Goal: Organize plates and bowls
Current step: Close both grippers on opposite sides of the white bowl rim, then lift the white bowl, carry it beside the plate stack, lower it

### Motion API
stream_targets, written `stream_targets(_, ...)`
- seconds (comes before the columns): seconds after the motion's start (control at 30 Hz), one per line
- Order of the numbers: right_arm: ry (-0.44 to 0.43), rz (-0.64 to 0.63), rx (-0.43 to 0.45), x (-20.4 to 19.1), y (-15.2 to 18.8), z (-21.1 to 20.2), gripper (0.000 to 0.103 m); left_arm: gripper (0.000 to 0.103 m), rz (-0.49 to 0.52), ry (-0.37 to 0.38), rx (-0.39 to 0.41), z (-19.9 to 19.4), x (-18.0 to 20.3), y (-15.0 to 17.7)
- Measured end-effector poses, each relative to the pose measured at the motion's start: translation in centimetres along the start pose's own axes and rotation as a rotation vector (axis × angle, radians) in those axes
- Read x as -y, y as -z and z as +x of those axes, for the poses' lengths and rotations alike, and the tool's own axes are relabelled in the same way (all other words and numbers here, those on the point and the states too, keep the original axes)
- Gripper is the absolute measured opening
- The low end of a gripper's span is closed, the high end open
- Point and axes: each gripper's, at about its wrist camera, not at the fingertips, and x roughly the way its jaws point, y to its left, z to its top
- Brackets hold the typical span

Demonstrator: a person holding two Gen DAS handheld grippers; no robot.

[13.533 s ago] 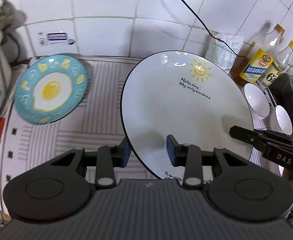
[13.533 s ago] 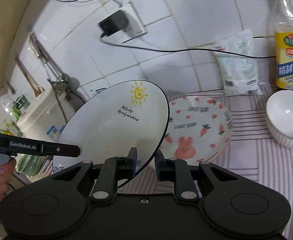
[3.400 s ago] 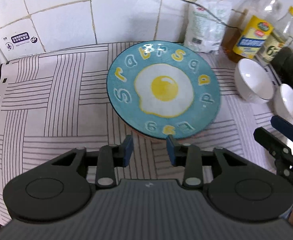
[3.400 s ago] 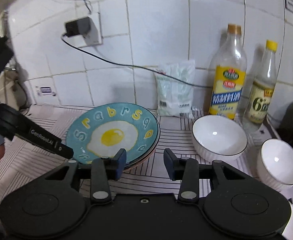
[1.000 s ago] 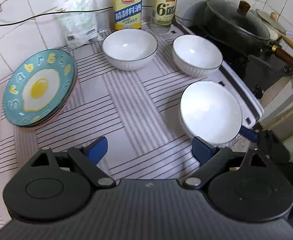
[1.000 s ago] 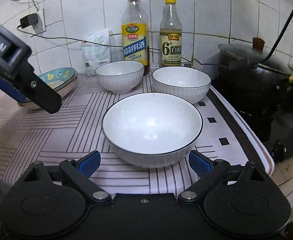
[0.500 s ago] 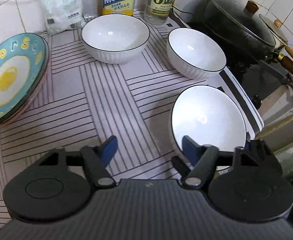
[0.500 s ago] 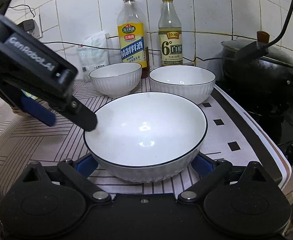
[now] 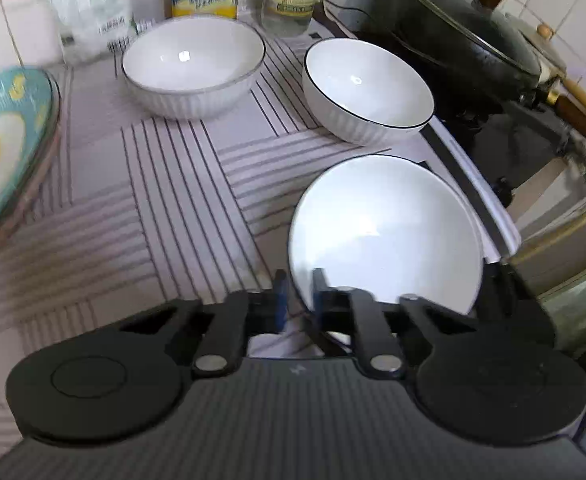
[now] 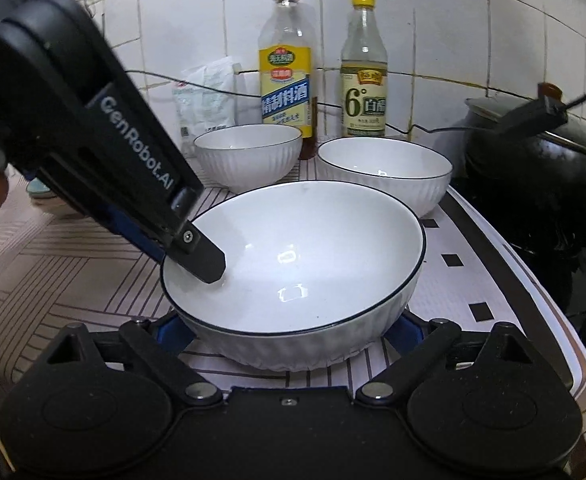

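Your left gripper is pinching the rim of the near white bowl, at about 7 o'clock on the bowl in the left wrist view; one finger sits inside the bowl & one outside. In the right wrist view you can see that left gripper come in from 10 o'clock, its tip down inside the bowl. Your right gripper is spread wide w/ the bowl between its blue pads; pads look close to the bowl's sides, but can't tell if they touch. The bowl is on the striped mat on the counter, near the mat's right edge. Two more white bowls sit behind it: one at 12 o'clock & one at 1 o'clock, near each other but apart. Behind those, by the tile wall, stand a yellow-label bottle, a clear bottle w/ yellow cap & a white bag. At 9 o'clock in the left wrist view is the blue egg plate, on top of other plates. A black wok w/ lid is at 2 o'clock.
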Motion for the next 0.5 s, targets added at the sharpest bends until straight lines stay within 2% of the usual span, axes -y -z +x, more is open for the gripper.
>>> stream_targets(0.3, -0.031, -0.003, -0.010, -0.7, -0.4, -0.3, 0.096, 0.008, -0.023, -0.026, -0.001, -1.2, -0.6, 0.6)
stream_targets(0.5, -0.057, -0.035, 0.036, -2.6, -0.9, -0.9, 0.096, 0.008, -0.086, -0.033, 0.015, -3.8, -2.8, 1.2)
